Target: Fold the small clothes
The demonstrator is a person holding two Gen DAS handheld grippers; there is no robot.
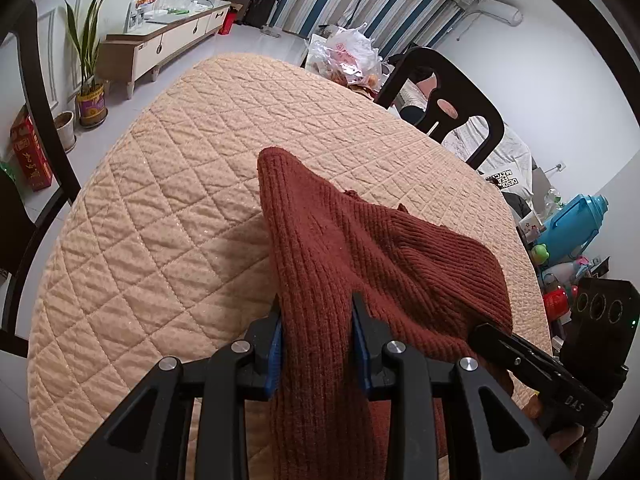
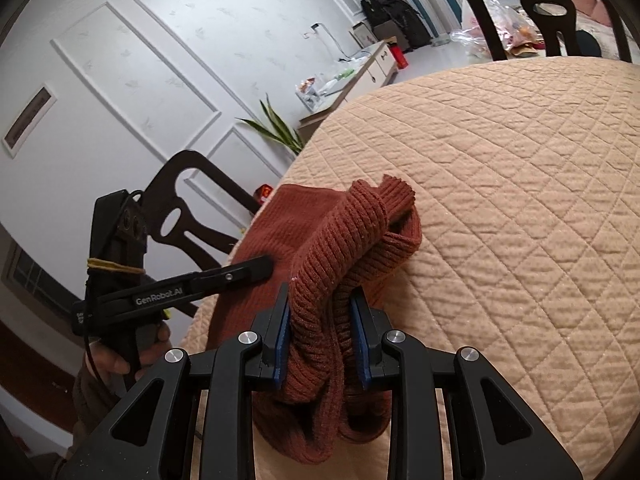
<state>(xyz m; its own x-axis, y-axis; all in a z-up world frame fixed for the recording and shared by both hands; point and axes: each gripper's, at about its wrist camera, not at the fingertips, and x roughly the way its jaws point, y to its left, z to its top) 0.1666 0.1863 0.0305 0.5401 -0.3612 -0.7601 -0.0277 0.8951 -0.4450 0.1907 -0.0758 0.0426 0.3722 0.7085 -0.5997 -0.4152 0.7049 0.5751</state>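
A rust-red ribbed knit garment (image 1: 352,248) lies bunched at the near edge of the round table. My left gripper (image 1: 318,304) is shut on one part of it, with fabric between the blue pads. My right gripper (image 2: 322,296) is shut on a thick rolled fold of the same garment (image 2: 344,232), which hangs down over the table edge below the fingers. The right gripper also shows at the lower right of the left wrist view (image 1: 480,332). The left gripper shows at the left of the right wrist view (image 2: 264,266), with its tip against the cloth.
The table wears a tan quilted cover (image 1: 192,184). Dark chairs stand at the far side (image 1: 444,100) and the left (image 2: 180,208). A plastic bag (image 1: 348,56), a potted plant (image 1: 90,92), a low cabinet (image 1: 160,40) and a blue jug (image 1: 572,224) surround it.
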